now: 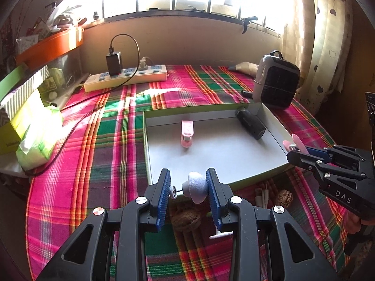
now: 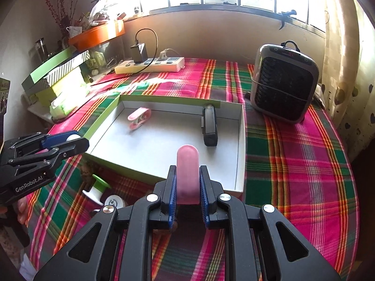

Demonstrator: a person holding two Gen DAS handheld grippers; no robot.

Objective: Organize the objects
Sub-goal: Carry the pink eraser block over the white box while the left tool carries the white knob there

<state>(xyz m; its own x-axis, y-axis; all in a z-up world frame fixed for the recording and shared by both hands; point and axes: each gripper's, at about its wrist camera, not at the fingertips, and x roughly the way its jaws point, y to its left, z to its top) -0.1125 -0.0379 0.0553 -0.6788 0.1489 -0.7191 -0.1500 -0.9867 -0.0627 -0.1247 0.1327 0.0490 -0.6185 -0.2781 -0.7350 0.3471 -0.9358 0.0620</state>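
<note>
Shallow green-edged box [image 2: 241, 140] holds a pink clip [image 2: 139, 118] and black cylinder [image 2: 209, 126]; left tool [image 1: 188, 187] grips a white mushroom-shaped piece [image 1: 195, 187], right tool [image 2: 187, 187] clamps a pink cap [image 2: 187, 173].

left gripper [image 1: 188, 188]: clamped on white mushroom-shaped object [image 1: 195, 187] | right gripper [image 1: 295, 148]: closed on pink piece [image 1: 298, 141] | tray [image 1: 274, 161]: contains pink clip [image 1: 186, 134], black cylinder [image 1: 250, 123]

Both wrist cameras look steeply down along their tongs, sharing the white box [image 1: 276, 121] from opposite sides.
</note>
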